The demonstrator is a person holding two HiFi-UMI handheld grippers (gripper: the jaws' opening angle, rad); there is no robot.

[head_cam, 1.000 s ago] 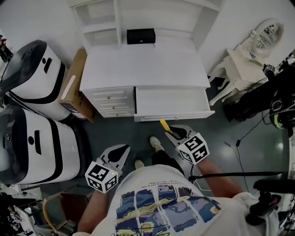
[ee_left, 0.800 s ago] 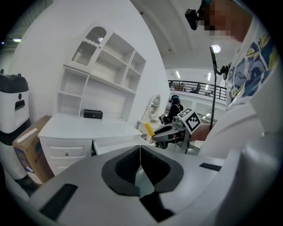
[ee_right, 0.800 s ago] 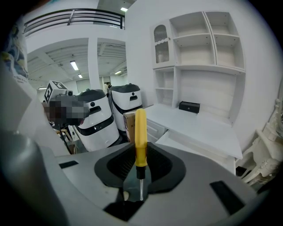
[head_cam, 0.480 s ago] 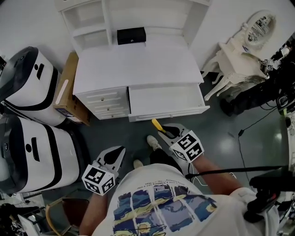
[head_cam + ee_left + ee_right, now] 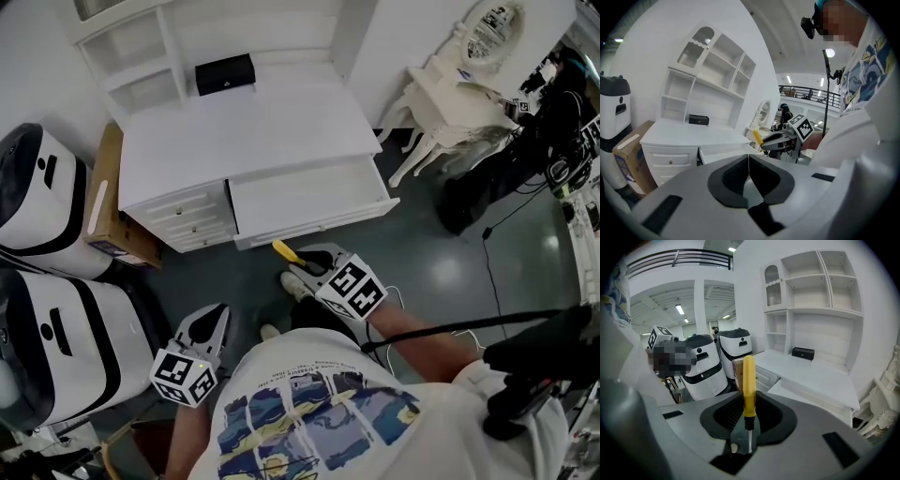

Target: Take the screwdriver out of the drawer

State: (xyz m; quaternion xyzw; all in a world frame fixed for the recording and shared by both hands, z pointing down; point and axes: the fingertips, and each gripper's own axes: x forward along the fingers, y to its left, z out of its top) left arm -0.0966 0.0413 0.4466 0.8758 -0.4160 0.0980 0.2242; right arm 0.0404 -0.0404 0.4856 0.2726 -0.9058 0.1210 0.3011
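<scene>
One screwdriver (image 5: 284,251), two hand-held grippers (image 5: 216,317) (image 5: 305,260)

Landmark: desk (image 5: 234,131).
- On its back edge: shelf unit (image 5: 122,66). Before that, on the desk top: small box (image 5: 225,73).
- Drawer (image 5: 309,192) stands pulled out of the desk's right half. Stack of small drawers (image 5: 183,217) sits in its left half.
- Cardboard box (image 5: 98,211) is against the desk's left side, with a machine (image 5: 37,202) further left.
- Dressing table (image 5: 450,89) is right of the desk.
- Screwdriver (image 5: 284,251) is before the desk, outside the drawer, between the right gripper's (image 5: 305,264) jaws.
- Left gripper (image 5: 214,319) is further out front, to the left.
</scene>
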